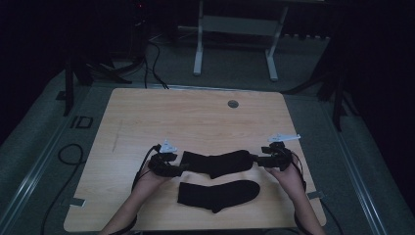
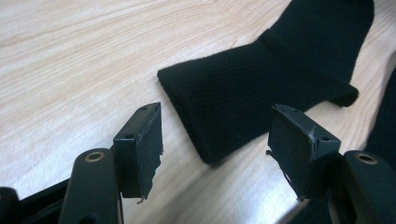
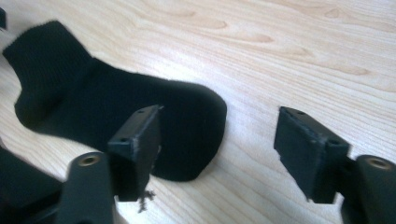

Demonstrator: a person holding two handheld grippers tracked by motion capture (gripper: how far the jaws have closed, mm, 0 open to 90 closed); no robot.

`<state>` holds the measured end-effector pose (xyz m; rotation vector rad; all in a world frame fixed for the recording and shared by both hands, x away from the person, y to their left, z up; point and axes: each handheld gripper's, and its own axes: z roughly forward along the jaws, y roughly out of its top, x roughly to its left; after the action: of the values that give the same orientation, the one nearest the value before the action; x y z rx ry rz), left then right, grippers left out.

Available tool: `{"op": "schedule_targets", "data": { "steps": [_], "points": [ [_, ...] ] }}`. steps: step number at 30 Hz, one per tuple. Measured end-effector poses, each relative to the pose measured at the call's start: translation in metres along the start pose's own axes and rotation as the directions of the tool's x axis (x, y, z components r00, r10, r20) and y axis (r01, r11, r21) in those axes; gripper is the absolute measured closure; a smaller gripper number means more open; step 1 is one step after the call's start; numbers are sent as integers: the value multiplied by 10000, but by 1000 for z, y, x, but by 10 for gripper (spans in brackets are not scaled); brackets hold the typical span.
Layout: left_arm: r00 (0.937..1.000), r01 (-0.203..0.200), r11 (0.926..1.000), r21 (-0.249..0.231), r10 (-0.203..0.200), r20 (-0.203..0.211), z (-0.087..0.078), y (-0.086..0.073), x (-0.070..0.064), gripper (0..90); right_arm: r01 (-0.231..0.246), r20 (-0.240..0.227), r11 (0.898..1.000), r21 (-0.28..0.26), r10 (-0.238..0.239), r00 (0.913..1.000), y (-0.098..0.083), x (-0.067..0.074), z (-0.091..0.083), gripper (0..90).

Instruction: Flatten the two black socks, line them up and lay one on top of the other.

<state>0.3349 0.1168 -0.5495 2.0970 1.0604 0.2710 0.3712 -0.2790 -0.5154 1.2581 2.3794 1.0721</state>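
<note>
High view: far sock lies flat mid-surface, near sock at its 6 o'clock. Left gripper at its cuff, right gripper at its toe, both wide, empty. Laying out looks done; pairing left.

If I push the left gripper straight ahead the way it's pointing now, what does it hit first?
Most likely the ribbed cuff end of the farther black sock, which lies flat on the light wooden table just ahead of the open left gripper. Depth is unclear; the jaws might slide over it.
</note>
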Motion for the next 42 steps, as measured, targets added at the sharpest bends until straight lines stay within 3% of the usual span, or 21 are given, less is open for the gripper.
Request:
{"op": "schedule_targets", "data": {
  "steps": [3, 7, 9, 11, 17, 20, 24, 30, 33, 42],
  "points": [
    [9999, 123, 9999, -45, -123, -13, 5, 5, 2, 359, 51, 278, 10000, -24, -51, 9996, 2, -1, 4, 326],
    [9999, 170, 9998, 54, -170, -35, 12, 10, 3, 359, -74, 209, 10000, 47, 73, 9998, 3, -4, 8, 327],
    [9997, 27, 9999, 120, -25, -239, 17, 13, 2, 359, -265, 212, 9994, 229, 260, 9994, 3, -6, 20, 346],
    [9999, 54, 9998, 185, -51, -153, 20, 15, 2, 359, -178, 172, 9991, 377, 171, 9997, 3, -5, 26, 357],
    [9995, -210, 9982, 570, 222, -212, 30, 18, 0, 401, -197, 297, 9956, 911, 170, 9994, 0, -4, 40, 456],
    [9985, -355, 9970, 690, 383, -390, 34, 17, -1, 436, -8, 504, 9934, 1149, -50, 9987, -2, -3, 47, 512],
    [9971, -504, 9961, 725, 544, -537, 33, 17, -3, 521, 237, 602, 9933, 1128, -306, 9977, -3, 0, 47, 656],
    [9976, -570, 9973, 457, 587, -357, 33, 14, -7, 792, 655, 579, 9912, 1148, -725, 9957, -3, 8, 48, 845],
    [9978, -505, 9985, 227, 514, -427, 31, 14, -8, 817, 706, 690, 9921, 1037, -779, 9946, -2, 11, 46, 857],
    [9986, -439, 9981, -438, 425, -330, 5, 25, -9, 826, 635, 357, 9979, 130, -639, 9973, 12, 16, 20, 862]
  ]
}}
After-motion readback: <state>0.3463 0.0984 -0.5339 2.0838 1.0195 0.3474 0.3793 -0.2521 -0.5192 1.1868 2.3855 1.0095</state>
